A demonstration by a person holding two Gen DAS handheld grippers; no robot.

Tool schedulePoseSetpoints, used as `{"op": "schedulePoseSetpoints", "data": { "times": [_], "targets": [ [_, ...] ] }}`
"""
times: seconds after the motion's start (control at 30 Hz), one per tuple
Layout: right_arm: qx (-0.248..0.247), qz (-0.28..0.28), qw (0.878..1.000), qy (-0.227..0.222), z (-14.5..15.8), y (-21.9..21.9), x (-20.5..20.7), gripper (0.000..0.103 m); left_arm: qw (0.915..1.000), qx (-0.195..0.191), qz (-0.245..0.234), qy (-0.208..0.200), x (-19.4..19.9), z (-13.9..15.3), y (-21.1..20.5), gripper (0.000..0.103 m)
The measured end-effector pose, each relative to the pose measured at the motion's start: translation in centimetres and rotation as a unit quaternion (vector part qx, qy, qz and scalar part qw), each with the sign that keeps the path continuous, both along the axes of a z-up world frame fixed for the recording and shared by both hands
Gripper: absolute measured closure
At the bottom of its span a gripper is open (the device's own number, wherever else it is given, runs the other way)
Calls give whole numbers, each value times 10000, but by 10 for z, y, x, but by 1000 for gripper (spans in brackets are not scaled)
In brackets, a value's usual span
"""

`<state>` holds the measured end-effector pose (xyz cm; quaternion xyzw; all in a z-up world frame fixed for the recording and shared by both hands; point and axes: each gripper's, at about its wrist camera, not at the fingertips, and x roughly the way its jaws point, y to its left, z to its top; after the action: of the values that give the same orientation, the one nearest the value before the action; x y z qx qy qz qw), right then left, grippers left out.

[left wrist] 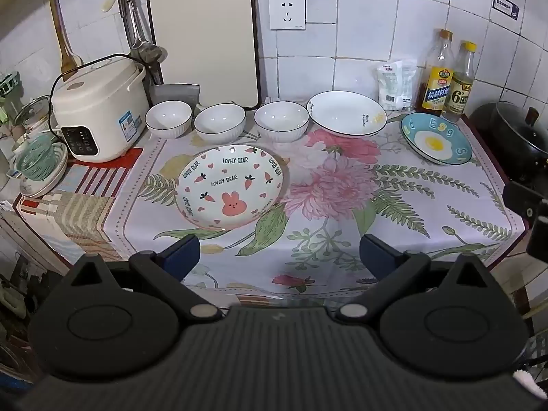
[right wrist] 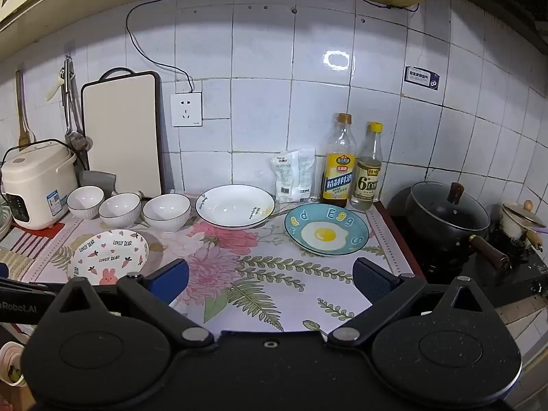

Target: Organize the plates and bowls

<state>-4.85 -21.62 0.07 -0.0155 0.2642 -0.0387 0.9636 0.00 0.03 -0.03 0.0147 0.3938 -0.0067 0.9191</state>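
On the floral cloth stand three white bowls in a row: (left wrist: 168,118), (left wrist: 220,122), (left wrist: 281,120). Right of them lies a white plate (left wrist: 346,113), then a blue egg plate (left wrist: 436,142). A rabbit plate (left wrist: 230,186) reading "Lovely Bear" lies nearer the front. My left gripper (left wrist: 279,257) is open and empty, hovering over the cloth just in front of the rabbit plate. My right gripper (right wrist: 270,279) is open and empty, in front of the egg plate (right wrist: 327,229). The right wrist view also shows the bowls (right wrist: 166,211), white plate (right wrist: 235,206) and rabbit plate (right wrist: 108,257).
A rice cooker (left wrist: 99,109) stands at the left, a cutting board (left wrist: 205,41) leans on the wall, two bottles (left wrist: 448,75) and a packet (left wrist: 397,84) at the back right. A lidded black pot (right wrist: 448,215) sits on the stove at the right. A green basket (left wrist: 36,161) sits at the far left.
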Motion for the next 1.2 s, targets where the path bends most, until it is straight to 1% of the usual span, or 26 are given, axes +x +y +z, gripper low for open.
{"op": "schedulePoseSetpoints", "data": {
  "times": [0.03,0.1,0.27,0.33,0.37,0.5,0.67,0.8,1.03,1.2],
  "targets": [
    [32,0,10000,12,0,0,0,0,10000,98,0,13,0,0,-1,2],
    [10,-2,10000,-14,1,0,-1,0,10000,94,-1,28,0,0,-1,2],
    [-18,-20,9999,-119,0,-2,-4,0,10000,-47,38,-57,-1,-1,3,5],
    [17,-13,9999,-124,0,-6,0,0,9999,-96,56,-96,-3,-3,5,5],
    [2,18,9998,-206,-2,-4,-7,0,9998,-119,65,-118,-3,-4,5,5],
    [-26,27,9997,-255,-6,-5,-9,0,9992,-247,148,-266,-8,-6,11,5],
    [-158,6,9992,-354,-7,-3,-10,0,9990,-101,126,-423,-12,-7,8,5],
    [-294,-13,9987,-408,-8,-1,-11,0,9989,-21,77,-465,-14,-12,6,4],
    [-301,-19,9987,-418,-15,-1,-12,0,9989,18,50,-474,-16,-21,11,4],
    [-260,-8,9987,-435,-17,-1,-12,0,9990,-8,50,-452,-14,-22,12,4]
  ]
}}
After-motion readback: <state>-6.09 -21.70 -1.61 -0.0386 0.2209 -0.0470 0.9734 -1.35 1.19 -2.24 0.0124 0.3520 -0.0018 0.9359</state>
